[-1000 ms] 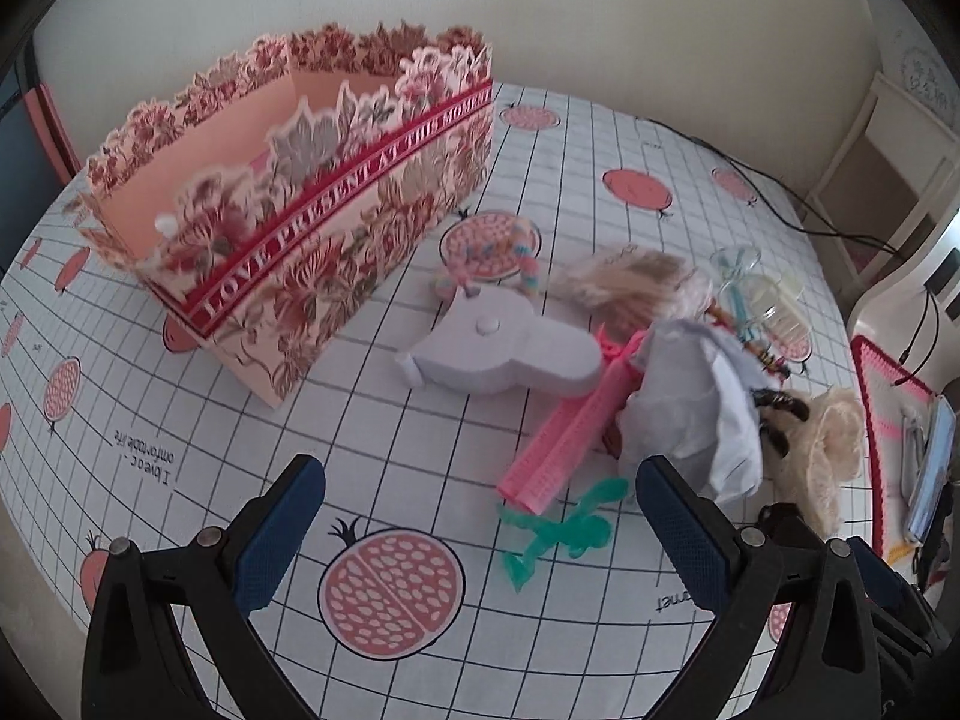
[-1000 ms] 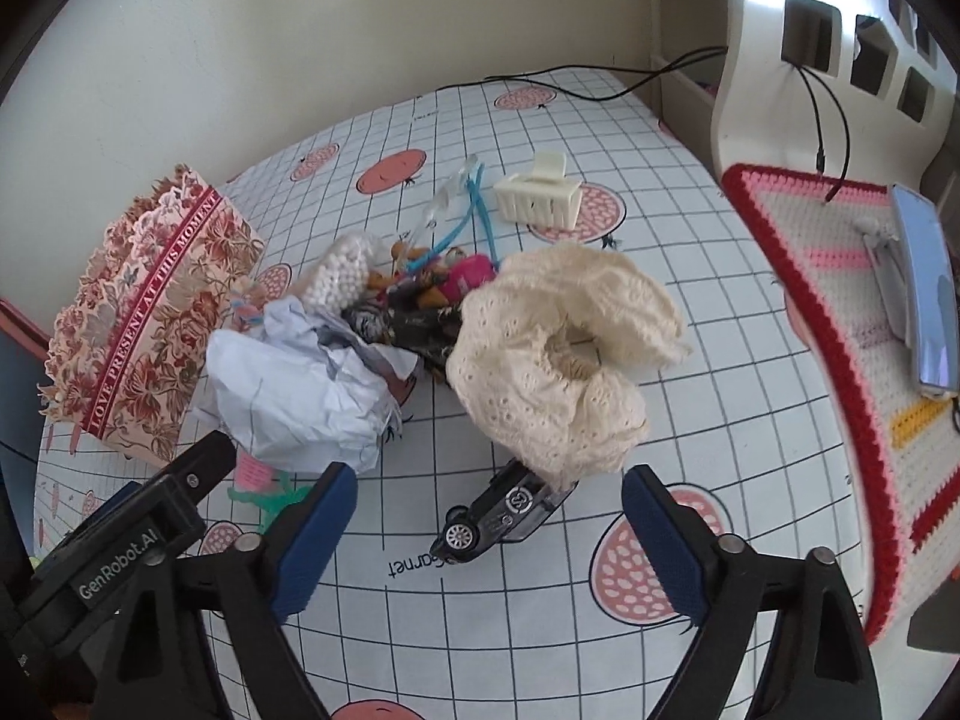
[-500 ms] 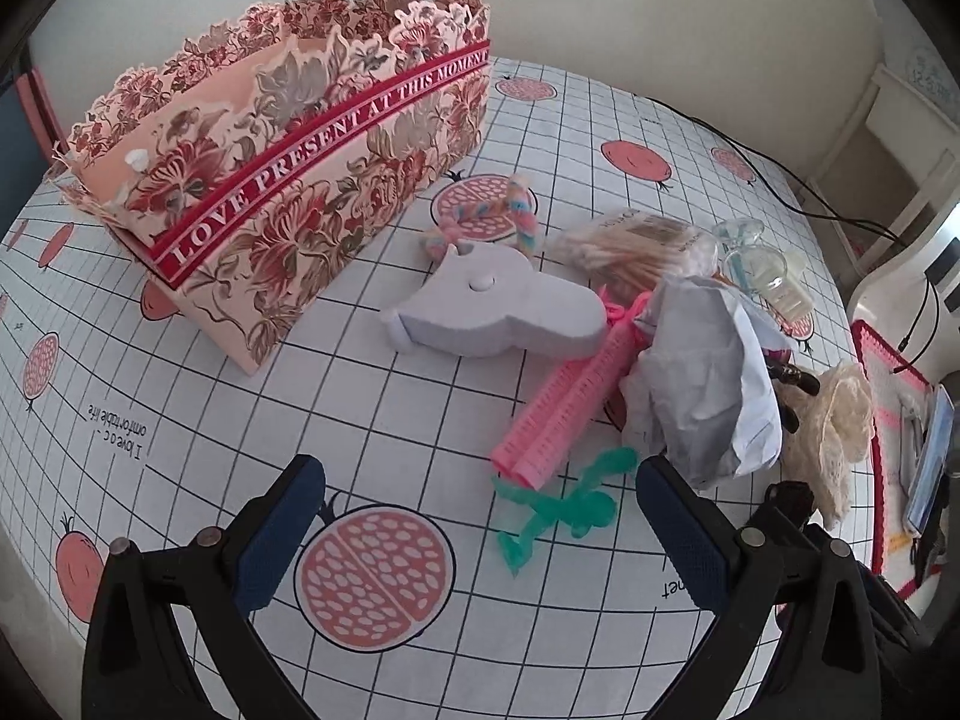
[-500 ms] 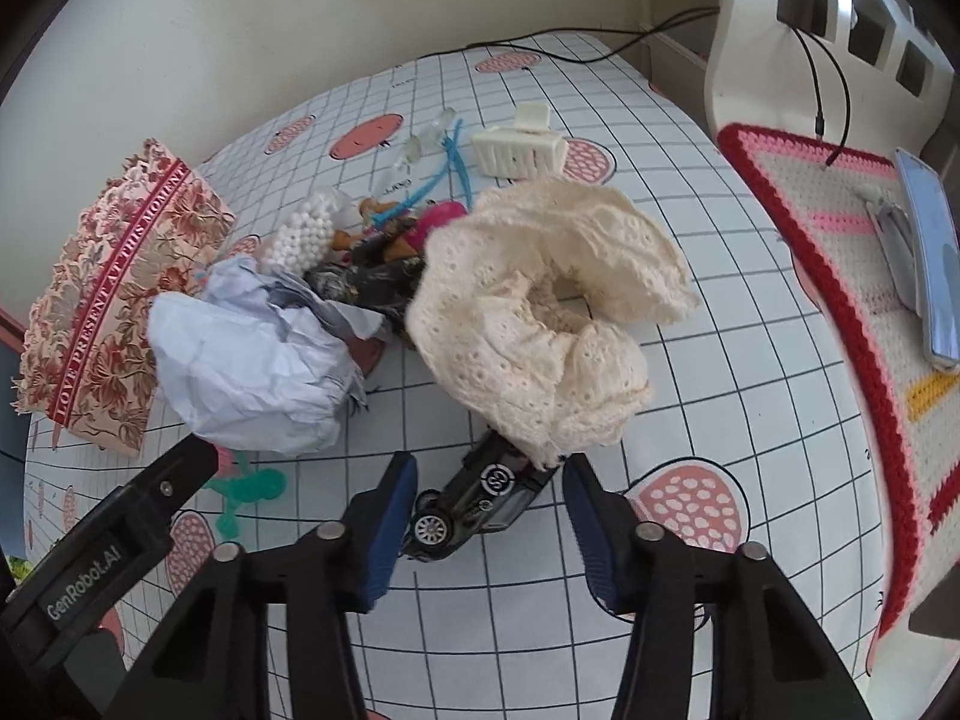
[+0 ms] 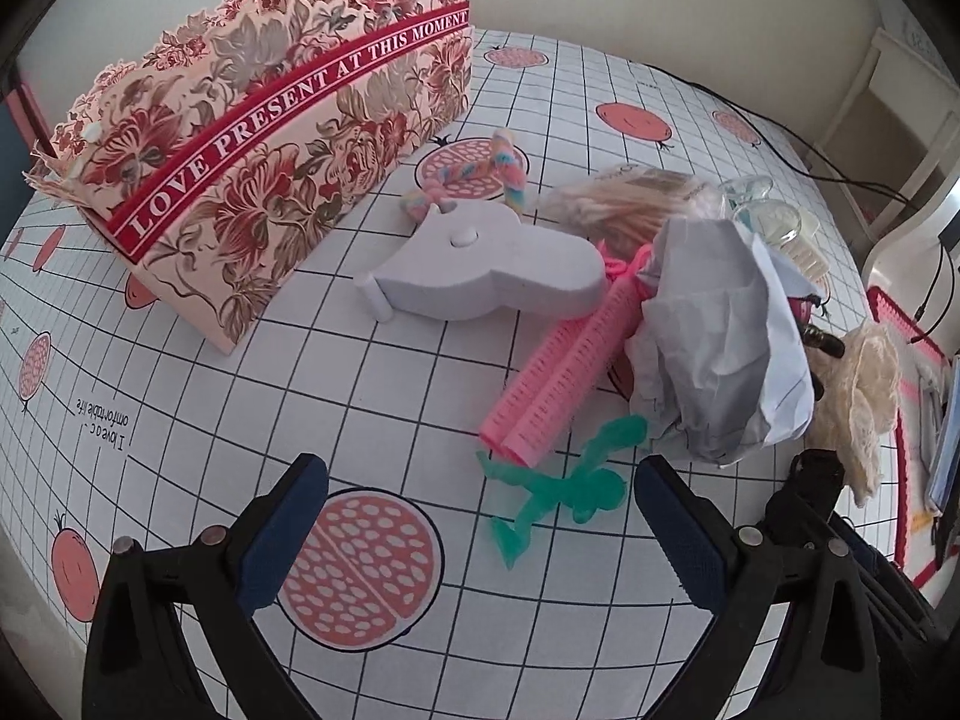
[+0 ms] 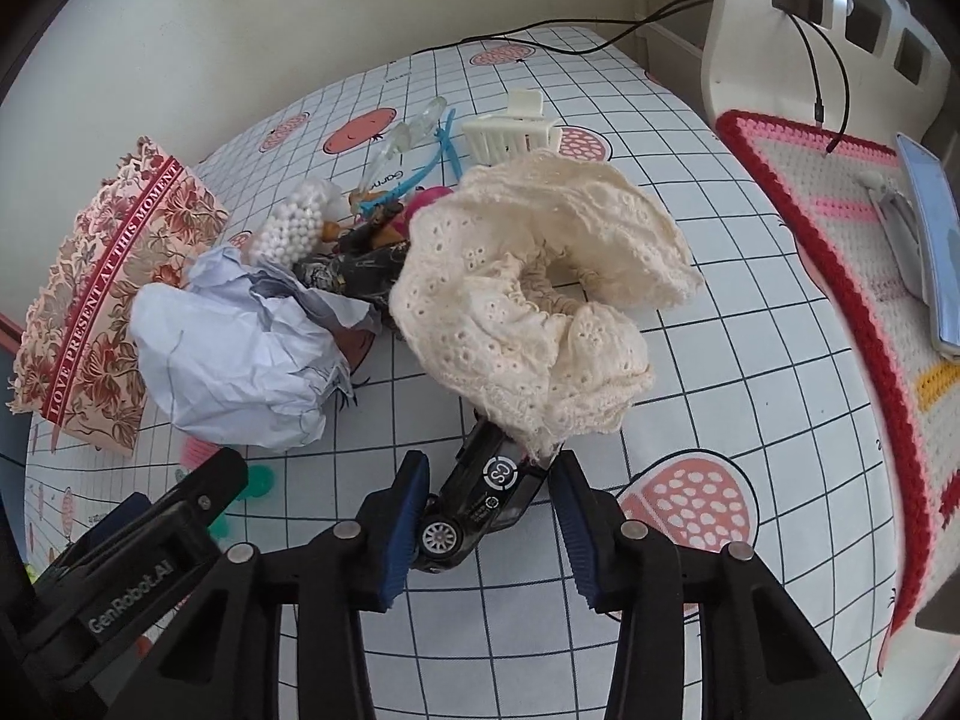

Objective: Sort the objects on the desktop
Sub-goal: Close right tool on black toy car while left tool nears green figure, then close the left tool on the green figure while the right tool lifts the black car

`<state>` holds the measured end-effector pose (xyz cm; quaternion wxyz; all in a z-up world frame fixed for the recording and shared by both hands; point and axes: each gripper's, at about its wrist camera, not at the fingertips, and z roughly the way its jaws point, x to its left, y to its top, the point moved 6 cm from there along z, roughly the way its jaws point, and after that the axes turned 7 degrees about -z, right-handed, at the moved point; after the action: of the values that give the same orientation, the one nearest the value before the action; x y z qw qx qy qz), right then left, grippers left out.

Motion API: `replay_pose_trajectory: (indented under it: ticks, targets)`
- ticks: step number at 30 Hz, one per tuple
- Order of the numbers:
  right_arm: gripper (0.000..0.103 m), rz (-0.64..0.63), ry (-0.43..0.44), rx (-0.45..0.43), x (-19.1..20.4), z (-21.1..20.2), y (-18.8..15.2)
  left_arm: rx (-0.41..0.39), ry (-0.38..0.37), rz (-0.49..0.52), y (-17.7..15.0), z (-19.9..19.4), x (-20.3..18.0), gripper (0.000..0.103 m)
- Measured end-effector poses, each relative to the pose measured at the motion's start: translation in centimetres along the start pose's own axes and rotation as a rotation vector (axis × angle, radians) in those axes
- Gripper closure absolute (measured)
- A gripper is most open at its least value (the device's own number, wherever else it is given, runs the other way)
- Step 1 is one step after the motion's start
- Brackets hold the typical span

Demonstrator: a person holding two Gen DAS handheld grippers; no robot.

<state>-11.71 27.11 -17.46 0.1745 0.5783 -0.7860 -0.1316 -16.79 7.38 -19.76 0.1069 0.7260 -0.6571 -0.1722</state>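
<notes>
A black toy car (image 6: 480, 498) lies on the gridded tablecloth, its nose tucked under a cream lace scrunchie (image 6: 528, 300). My right gripper (image 6: 489, 480) is closing on the car, and both blue pads touch its ends. To the left sit a crumpled paper ball (image 6: 240, 354) and the floral paper box (image 6: 102, 300). My left gripper (image 5: 477, 480) stands open above the cloth. A green plastic twist (image 5: 558, 486) lies just ahead between its fingers, untouched. Beyond are a pink hair roller (image 5: 564, 372), a lilac foam shape (image 5: 498, 276) and the open box (image 5: 270, 138).
A white hair claw (image 6: 510, 132), white beads (image 6: 294, 222), blue clips and a pastel rope (image 5: 504, 162) crowd the pile. A crocheted mat (image 6: 840, 240) with a phone (image 6: 936, 252) lies at the right. Cables (image 6: 600, 42) run along the back wall.
The right jaws have swung in from wide apart to the ends of the toy car. The left gripper has sunk a little toward the table and stays open.
</notes>
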Motion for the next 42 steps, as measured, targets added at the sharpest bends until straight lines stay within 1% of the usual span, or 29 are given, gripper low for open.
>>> replay_pose_trajectory:
  ticks: [2,4,6,9,11,13,15,17,18,20,21,22,25,27,30,31,32,38,41,42]
  targets:
    - [0.057,0.003,-0.003,-0.001,0.2,0.0,0.1,-0.002,0.008,0.004,0.0,0.3,-0.2,0.007]
    - [0.057,-0.002,-0.011,-0.002,0.3,0.1,0.1,0.003,0.018,0.010,-0.2,0.6,-0.5,0.008]
    - [0.057,-0.015,-0.022,-0.003,0.4,0.3,0.1,0.005,0.010,0.011,-0.4,0.7,-0.8,0.008]
    - [0.057,-0.012,-0.014,-0.005,0.3,0.4,0.2,0.005,0.013,0.012,-0.6,0.8,-1.2,0.011]
    - [0.057,-0.017,-0.015,-0.007,0.4,0.4,0.2,0.017,0.025,0.018,-0.7,1.1,-1.3,0.012]
    - [0.057,-0.015,-0.014,-0.008,0.5,0.5,0.2,0.007,0.050,0.055,-0.9,1.1,-1.5,0.014]
    - [0.057,-0.017,-0.017,-0.009,0.5,0.6,0.1,-0.001,0.038,0.069,-0.8,0.9,-1.8,0.019]
    - [0.057,-0.017,-0.018,-0.010,0.6,0.6,0.1,-0.007,0.032,0.078,-0.8,0.7,-2.1,0.029]
    - [0.057,-0.017,-0.018,-0.010,0.6,0.6,0.1,-0.011,0.029,0.086,-0.8,0.5,-2.3,0.032]
    - [0.057,-0.018,-0.017,-0.011,0.7,0.6,0.1,-0.017,0.017,0.115,-0.8,0.2,-2.9,0.044]
    - [0.057,-0.018,-0.017,-0.011,0.6,0.6,0.0,-0.017,0.018,0.131,-0.9,0.1,-3.1,0.046]
    - [0.058,-0.019,-0.017,-0.011,0.7,0.6,0.1,-0.018,0.006,0.139,-0.9,0.0,-3.3,0.052]
    - [0.060,-0.016,-0.016,-0.011,0.6,0.6,0.0,-0.014,-0.001,0.150,-0.9,-0.2,-3.4,0.054]
    - [0.063,-0.013,-0.009,-0.014,0.6,0.7,0.1,-0.009,-0.009,0.154,-0.8,-0.2,-3.3,0.054]
    - [0.072,0.012,0.032,-0.017,0.5,0.8,0.3,0.000,-0.022,0.152,-0.8,-0.4,-3.0,0.054]
    - [0.072,0.024,0.052,-0.016,0.4,0.8,0.3,0.004,-0.032,0.143,-1.3,-1.1,-2.0,0.054]
    - [0.072,0.033,0.063,-0.017,0.4,0.9,0.3,0.010,-0.040,0.133,-1.1,-1.3,-1.5,0.054]
    - [0.072,0.046,0.086,-0.029,0.3,0.7,0.5,0.052,-0.093,0.054,-0.6,-1.6,-0.5,0.054]
    - [0.072,0.044,0.097,-0.067,0.4,-0.2,1.1,0.075,-0.110,0.036,-0.6,-1.9,0.2,0.054]
    - [0.072,0.043,0.100,-0.081,0.5,-0.6,1.3,0.076,-0.114,0.027,-1.7,-2.1,0.2,0.054]
